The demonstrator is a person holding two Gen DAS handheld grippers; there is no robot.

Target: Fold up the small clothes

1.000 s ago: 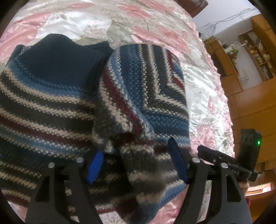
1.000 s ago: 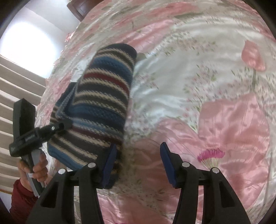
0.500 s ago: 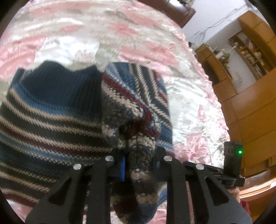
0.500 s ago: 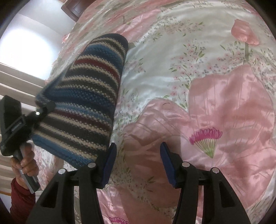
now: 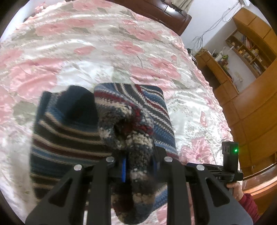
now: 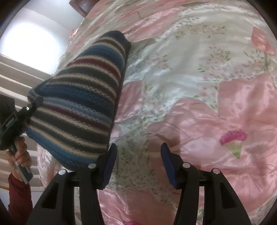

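A small knitted sweater [image 5: 69, 131] striped in blue, grey, cream and dark red hangs lifted above the bed. My left gripper [image 5: 139, 166] is shut on a bunched edge of it, and a folded sleeve part droops over the jaws. In the right wrist view the same sweater [image 6: 83, 103] hangs as a slanted panel at the left, with its far end still resting on the bedspread. The left gripper [image 6: 32, 105] pinches its upper corner there. My right gripper [image 6: 138, 164] stands open beside the sweater's lower edge, with nothing between its fingers.
A pink and white floral satin bedspread [image 6: 207, 86] covers the bed under everything. Wooden cabinets and shelves [image 5: 251, 69] stand past the bed's right side, a dark headboard [image 5: 173, 13] at the far end. A hand in a red sleeve [image 6: 19, 173] holds the left gripper's handle.
The left gripper has shut on the sweater's bunched edge and lifted it up off the bedspread. The right gripper stayed open and shifted a little.
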